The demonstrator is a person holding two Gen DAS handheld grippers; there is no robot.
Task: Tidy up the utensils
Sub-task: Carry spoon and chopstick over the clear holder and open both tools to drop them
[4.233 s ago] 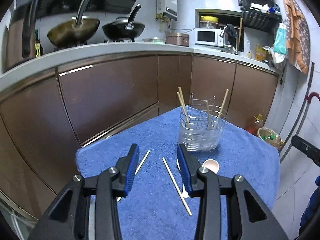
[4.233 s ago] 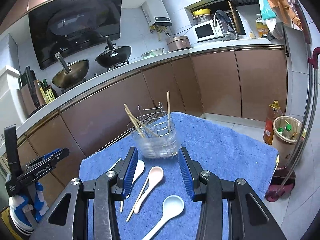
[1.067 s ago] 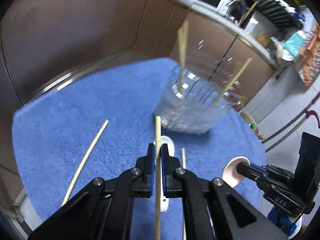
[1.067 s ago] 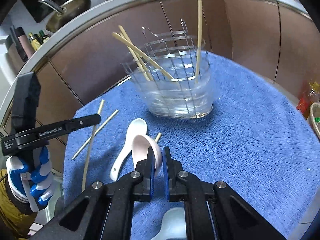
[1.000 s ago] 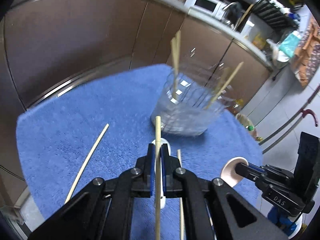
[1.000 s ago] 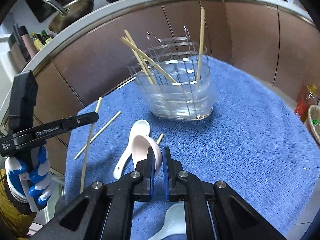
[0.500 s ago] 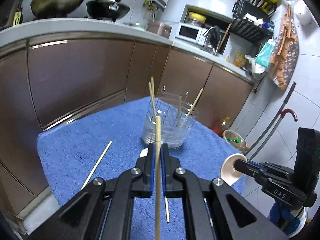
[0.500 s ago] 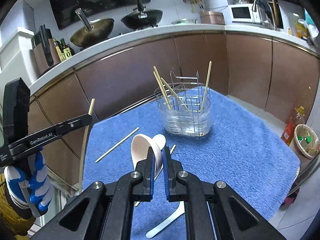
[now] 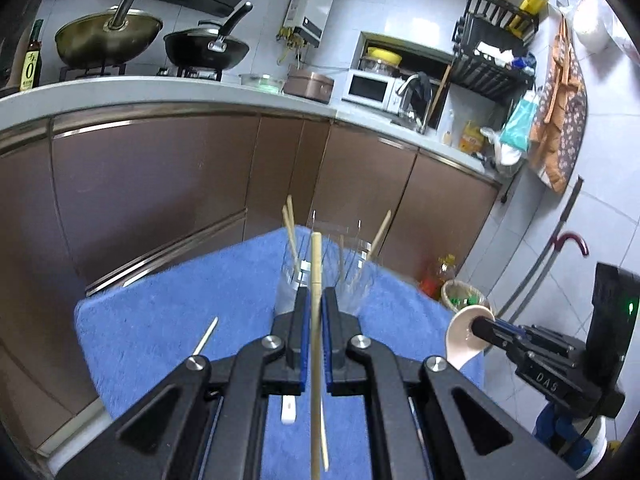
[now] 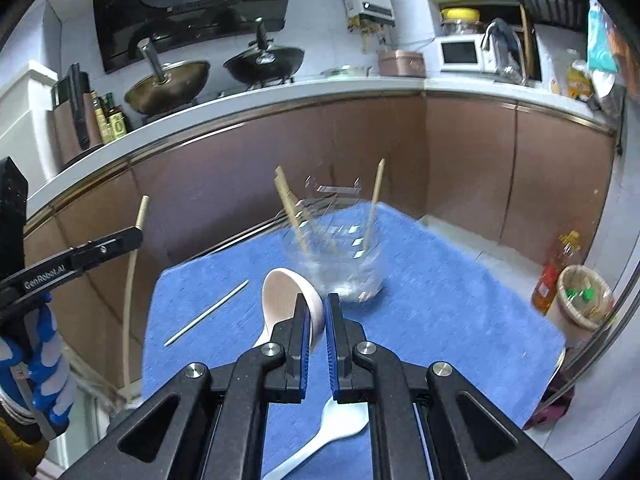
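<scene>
My left gripper (image 9: 315,300) is shut on a wooden chopstick (image 9: 316,320) that stands upright between its pads, held high over the blue towel (image 9: 160,328). My right gripper (image 10: 318,312) is shut on a pink ceramic spoon (image 10: 286,292), its bowl tilted up to the left; the spoon also shows in the left wrist view (image 9: 464,336). The clear utensil holder (image 10: 340,256) with a wire rack stands at the towel's far side and holds three chopsticks (image 10: 372,204). The left gripper (image 10: 138,236) and its chopstick show at the left of the right wrist view.
A loose chopstick (image 10: 208,312) and a white spoon (image 10: 332,432) lie on the towel; another white spoon handle (image 9: 289,410) shows below my left gripper. Brown cabinets (image 9: 160,192) stand behind the table. A bin (image 10: 580,296) and an oil bottle (image 10: 554,276) stand on the floor at right.
Both grippers have risen and pulled back from the towel, each still holding its item. The holder now looks smaller and farther away.
</scene>
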